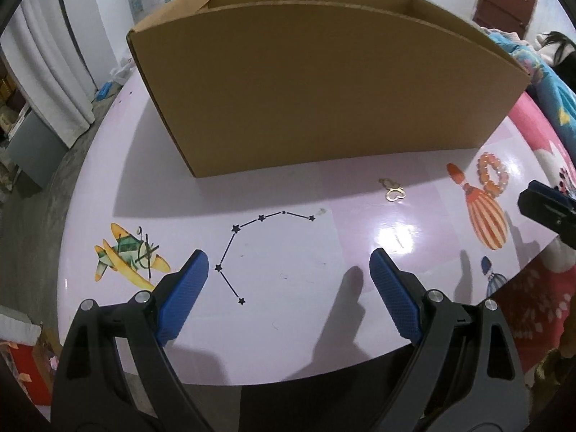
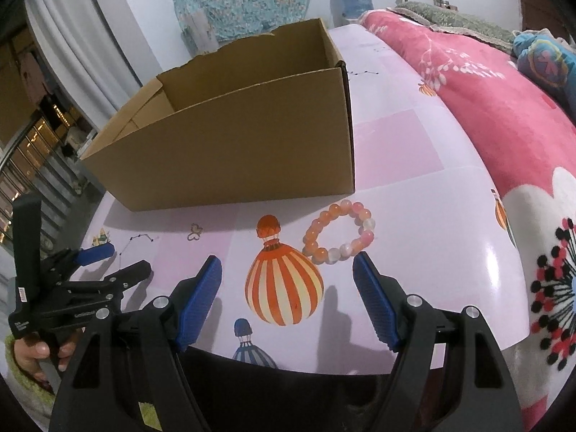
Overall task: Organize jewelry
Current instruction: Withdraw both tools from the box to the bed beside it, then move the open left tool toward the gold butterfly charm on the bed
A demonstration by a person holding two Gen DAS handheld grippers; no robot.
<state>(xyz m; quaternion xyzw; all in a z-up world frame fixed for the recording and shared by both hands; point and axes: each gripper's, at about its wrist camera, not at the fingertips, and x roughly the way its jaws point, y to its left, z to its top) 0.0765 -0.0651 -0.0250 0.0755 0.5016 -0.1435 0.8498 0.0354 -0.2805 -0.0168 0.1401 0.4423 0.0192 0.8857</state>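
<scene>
L gripper (image 1: 288,270) hung over the pink desk (image 1: 360,324), fingers (image 1: 194,273) wide apart, nothing betw. them; gold butterfly pendant (image 1: 394,190) lay ahead and to the R of its R finger, near the cardboard box (image 1: 324,90); R gripper (image 2: 288,277) likewise had fingers (image 2: 370,288) spread, empty; orange-pink bead bracelet (image 2: 338,232) lay flat on the desk just beyond the R finger's tip, not touching; printed striped balloon (image 2: 284,280) sat betw. the fingers; box stood further ahead, L of the bracelet.
</scene>
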